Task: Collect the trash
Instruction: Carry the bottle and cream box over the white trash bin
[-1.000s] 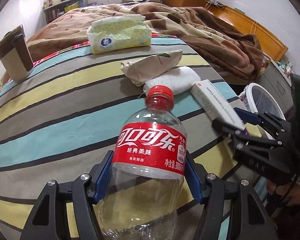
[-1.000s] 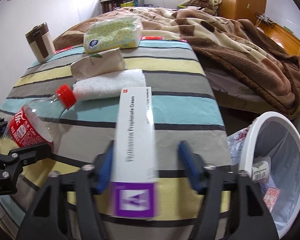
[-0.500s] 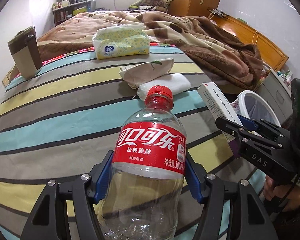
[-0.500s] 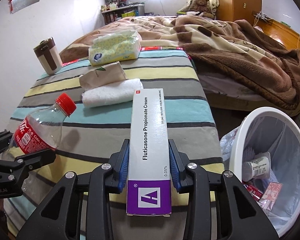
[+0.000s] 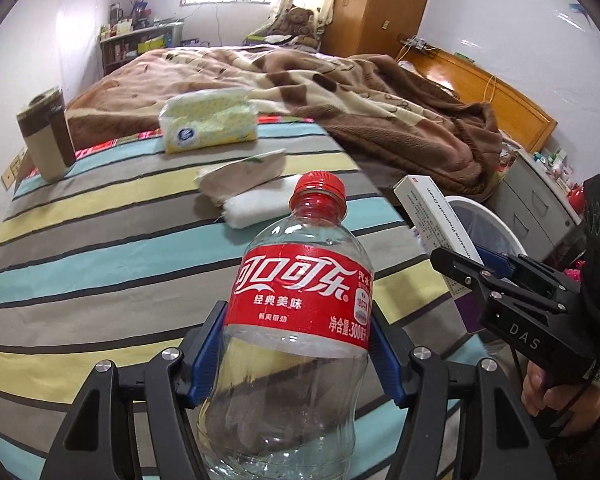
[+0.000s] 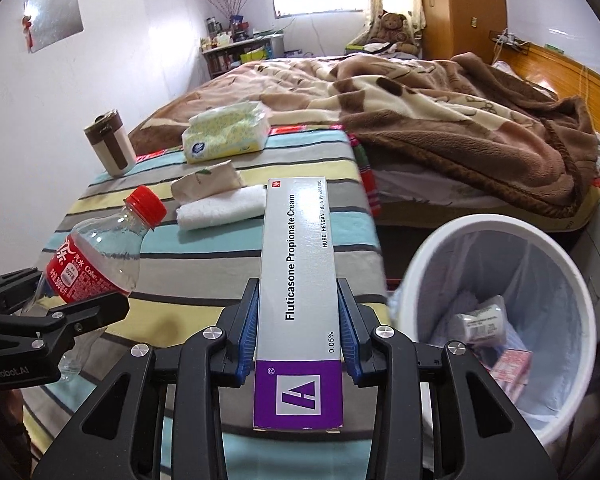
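My left gripper [image 5: 296, 320] is shut on an empty clear cola bottle [image 5: 300, 300] with a red cap and red label, held above the striped bed cover. The bottle also shows in the right wrist view [image 6: 96, 256]. My right gripper [image 6: 298, 320] is shut on a long grey and purple cream box [image 6: 298, 280], held above the bed's corner. The box also shows in the left wrist view [image 5: 432, 216]. A white trash bin [image 6: 572, 280] with a plastic liner stands on the floor to the right, with some trash inside.
On the striped cover [image 5: 100, 240] lie a tissue pack [image 5: 208, 124], a beige packet [image 5: 244, 172] and a folded white cloth [image 5: 256, 204]. A brown and cream cup [image 5: 46, 136] stands at the far left. A brown blanket [image 5: 380, 100] covers the bed behind.
The right gripper has closed on the cream box and lifted it off the cover. Both grippers have risen and drawn back with their objects.
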`<control>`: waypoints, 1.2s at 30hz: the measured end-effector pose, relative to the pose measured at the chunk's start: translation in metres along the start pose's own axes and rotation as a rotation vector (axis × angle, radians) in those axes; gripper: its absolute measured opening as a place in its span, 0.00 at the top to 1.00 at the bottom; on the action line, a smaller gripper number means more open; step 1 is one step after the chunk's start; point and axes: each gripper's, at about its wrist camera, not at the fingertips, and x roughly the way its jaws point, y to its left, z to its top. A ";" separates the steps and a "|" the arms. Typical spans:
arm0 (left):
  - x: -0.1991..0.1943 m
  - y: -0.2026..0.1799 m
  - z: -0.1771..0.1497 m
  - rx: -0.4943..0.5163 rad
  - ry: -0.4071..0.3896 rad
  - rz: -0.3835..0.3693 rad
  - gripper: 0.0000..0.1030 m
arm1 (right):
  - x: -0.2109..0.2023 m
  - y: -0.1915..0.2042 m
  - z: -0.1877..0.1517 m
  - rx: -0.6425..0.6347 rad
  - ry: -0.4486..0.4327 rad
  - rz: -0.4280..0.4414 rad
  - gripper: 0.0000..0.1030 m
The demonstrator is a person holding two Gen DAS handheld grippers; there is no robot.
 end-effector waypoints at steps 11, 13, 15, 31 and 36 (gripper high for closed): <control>-0.009 -0.061 0.006 0.056 -0.055 -0.033 0.36 | -0.033 -0.046 -0.009 0.053 -0.050 -0.059 0.64; -0.008 -0.073 0.007 0.065 -0.059 -0.048 0.37 | -0.037 -0.054 -0.010 0.062 -0.056 -0.072 0.64; -0.006 -0.084 0.007 0.077 -0.058 -0.062 0.36 | -0.040 -0.064 -0.010 0.073 -0.059 -0.087 0.64; 0.028 -0.170 0.022 0.156 -0.032 -0.150 0.36 | -0.044 -0.119 -0.018 0.149 -0.045 -0.169 0.64; 0.043 -0.189 0.026 0.176 -0.012 -0.159 0.36 | -0.040 -0.134 -0.022 0.164 -0.021 -0.181 0.64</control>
